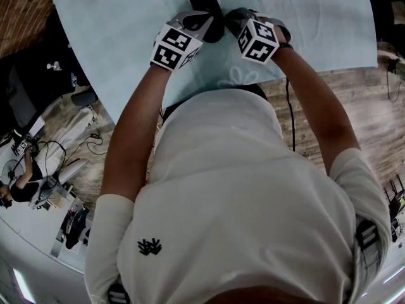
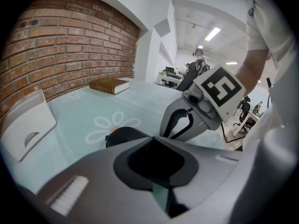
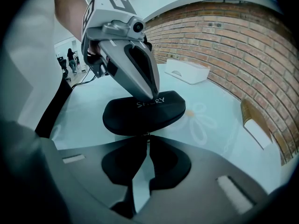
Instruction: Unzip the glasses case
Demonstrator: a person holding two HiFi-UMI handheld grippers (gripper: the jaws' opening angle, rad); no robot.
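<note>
Two hand-held grippers meet over a black glasses case point(image 3: 142, 113), which lies on the counter point(image 1: 304, 30) on a pale blue daisy-print cloth, close to the edge nearest the person. The left hand-held gripper point(image 3: 152, 96) points down from above with its jaws together and its tips touching the case's lid just beside the white lettering. The right hand-held gripper point(image 3: 145, 141) sits low, almost level with the counter. Its jaws are closed to a thin slit, and at the case's near rim their tips pinch a small dark tab, which looks like the zipper pull point(image 3: 146, 134). The case's two halves lie shut. Well apart, towards the brick wall point(image 2: 60, 45), are a brown book point(image 2: 110, 85) and a white tray point(image 2: 25, 125).
</note>
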